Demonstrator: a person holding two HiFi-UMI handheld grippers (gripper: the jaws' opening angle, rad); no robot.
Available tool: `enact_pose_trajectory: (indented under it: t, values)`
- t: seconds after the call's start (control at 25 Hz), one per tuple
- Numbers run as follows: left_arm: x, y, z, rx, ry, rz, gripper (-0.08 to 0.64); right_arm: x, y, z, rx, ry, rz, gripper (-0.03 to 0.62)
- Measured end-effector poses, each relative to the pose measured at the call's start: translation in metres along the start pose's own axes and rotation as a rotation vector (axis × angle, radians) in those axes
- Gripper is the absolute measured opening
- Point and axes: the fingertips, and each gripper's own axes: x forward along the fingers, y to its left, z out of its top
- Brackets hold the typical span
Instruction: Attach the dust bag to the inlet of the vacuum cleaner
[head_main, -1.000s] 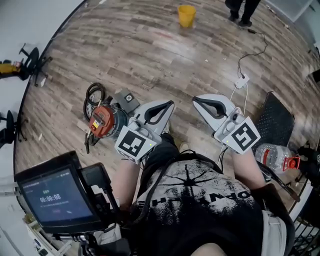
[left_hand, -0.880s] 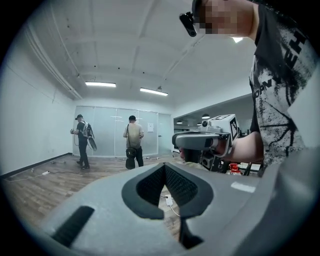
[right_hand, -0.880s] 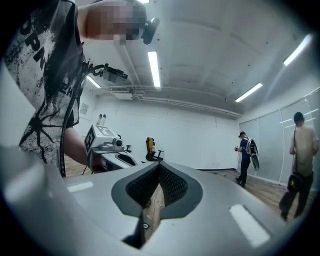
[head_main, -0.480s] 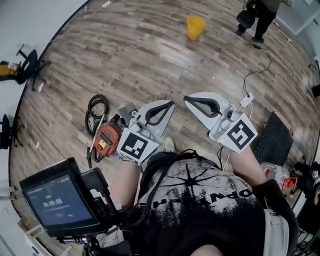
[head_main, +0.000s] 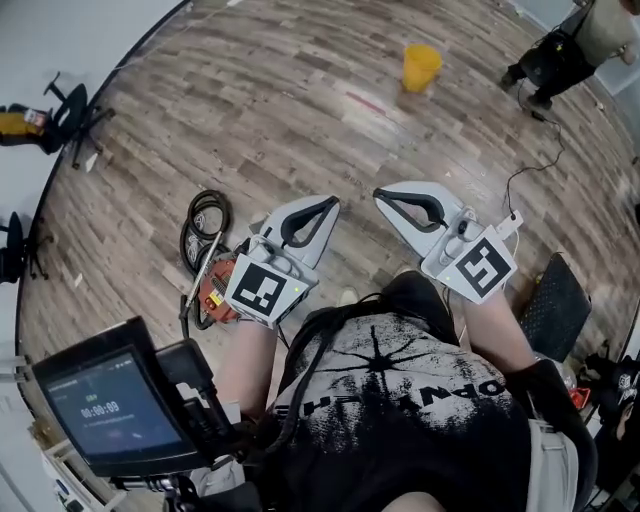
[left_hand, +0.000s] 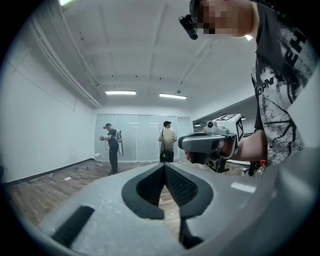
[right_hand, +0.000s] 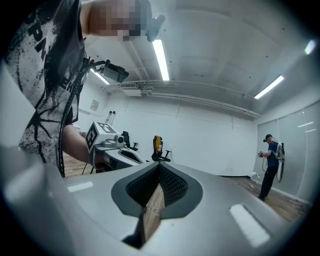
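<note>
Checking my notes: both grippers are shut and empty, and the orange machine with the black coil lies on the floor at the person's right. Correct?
Not quite. The head view shows the orange machine and the black coil on the floor at the person's left, beside the left gripper, not at the right. The rest holds: the left gripper and the right gripper are both shut and empty.

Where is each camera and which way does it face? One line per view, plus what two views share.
Head view: on the person's head, facing steeply down at the wood floor; shows left gripper, right gripper, forearms, shirt.
Left gripper view: on the left gripper, facing level along its shut fingers toward a glass wall; shows shirt.
Right gripper view: on the right gripper, facing along its shut fingers toward a white wall; shows shirt.
Shared: each gripper view shows the other gripper, as the head view does.
</note>
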Motion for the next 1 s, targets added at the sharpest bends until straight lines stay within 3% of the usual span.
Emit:
enact_pose_trajectory:
  t: [0.24, 0.48, 0.72, 0.88, 1.0]
  values:
    - [0.019, 0.04, -0.004, -0.017, 0.023, 0.094, 0.0, 0.024, -0.043, -0.014, 0.017, 0.001, 0.078, 0.003]
    - [0.08, 0.134, -0.024, -0.061, 0.071, 0.283, 0.0, 0.083, -0.14, -0.054, 0.033, -0.026, 0.273, 0.003]
    - [0.12, 0.194, 0.0, -0.062, 0.099, 0.447, 0.0, 0.115, -0.212, -0.051, 0.081, -0.047, 0.425, 0.003]
    - [0.141, 0.219, -0.008, -0.092, 0.126, 0.54, 0.0, 0.136, -0.253, -0.067, 0.116, -0.066, 0.497, 0.003]
    - [0.139, 0.227, -0.017, -0.113, 0.143, 0.607, 0.0, 0.147, -0.259, -0.081, 0.122, -0.052, 0.568, 0.003]
